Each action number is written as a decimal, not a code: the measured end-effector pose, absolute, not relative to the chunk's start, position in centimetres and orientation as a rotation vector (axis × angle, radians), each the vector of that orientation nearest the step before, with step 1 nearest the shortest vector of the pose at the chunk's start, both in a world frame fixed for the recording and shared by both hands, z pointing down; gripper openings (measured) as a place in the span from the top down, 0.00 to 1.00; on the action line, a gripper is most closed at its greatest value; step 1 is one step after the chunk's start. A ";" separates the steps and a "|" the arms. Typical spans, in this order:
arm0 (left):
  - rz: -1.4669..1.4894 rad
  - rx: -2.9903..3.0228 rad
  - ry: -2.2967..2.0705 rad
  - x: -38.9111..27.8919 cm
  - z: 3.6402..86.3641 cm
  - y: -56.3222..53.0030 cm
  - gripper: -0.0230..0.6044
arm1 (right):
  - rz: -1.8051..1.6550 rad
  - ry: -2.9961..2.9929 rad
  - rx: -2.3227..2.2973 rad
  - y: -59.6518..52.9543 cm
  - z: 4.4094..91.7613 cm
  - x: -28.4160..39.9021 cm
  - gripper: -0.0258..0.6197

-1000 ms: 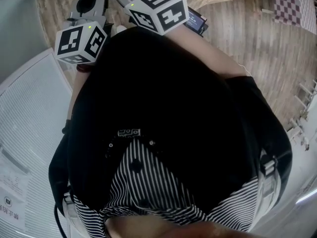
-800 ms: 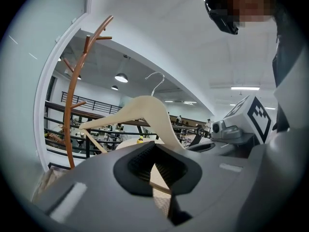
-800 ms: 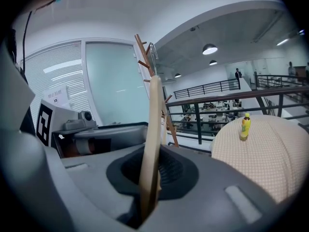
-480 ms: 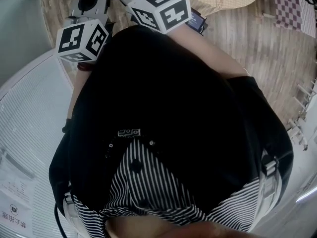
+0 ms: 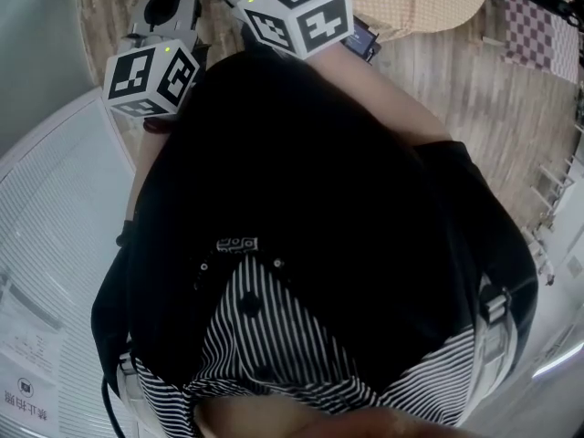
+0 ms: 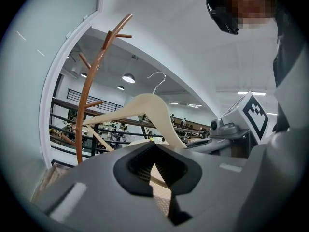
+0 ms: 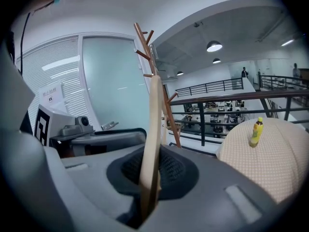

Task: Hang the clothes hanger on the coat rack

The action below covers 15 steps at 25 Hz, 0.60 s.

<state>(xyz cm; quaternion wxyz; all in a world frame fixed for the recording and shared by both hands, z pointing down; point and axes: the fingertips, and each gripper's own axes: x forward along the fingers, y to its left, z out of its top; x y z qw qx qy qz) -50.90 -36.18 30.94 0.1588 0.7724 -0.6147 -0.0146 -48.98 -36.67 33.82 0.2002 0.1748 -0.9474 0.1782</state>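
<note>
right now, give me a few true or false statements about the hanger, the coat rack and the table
1. The right gripper is shut on the pale wooden hanger. True.
2. The hanger hangs on the coat rack. False: it is held in the air, apart from the rack.
3. A yellow bottle stands upright on the cloth-covered table. True.
4. The coat rack is white. False: it is brown, with branch-like pegs.
</note>
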 end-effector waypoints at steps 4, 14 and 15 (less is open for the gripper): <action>-0.026 2.202 -1.775 -51.8 30.8 -39.2 0.96 | 0.494 -2.659 0.470 -39.8 33.6 -50.0 0.92; 0.020 2.242 -1.750 -52.1 30.3 -46.7 0.96 | 0.527 -2.674 0.513 -47.5 33.1 -50.5 0.92; 0.026 2.246 -1.744 -52.0 30.3 -47.6 0.96 | 0.533 -2.674 0.521 -48.4 33.0 -50.4 0.92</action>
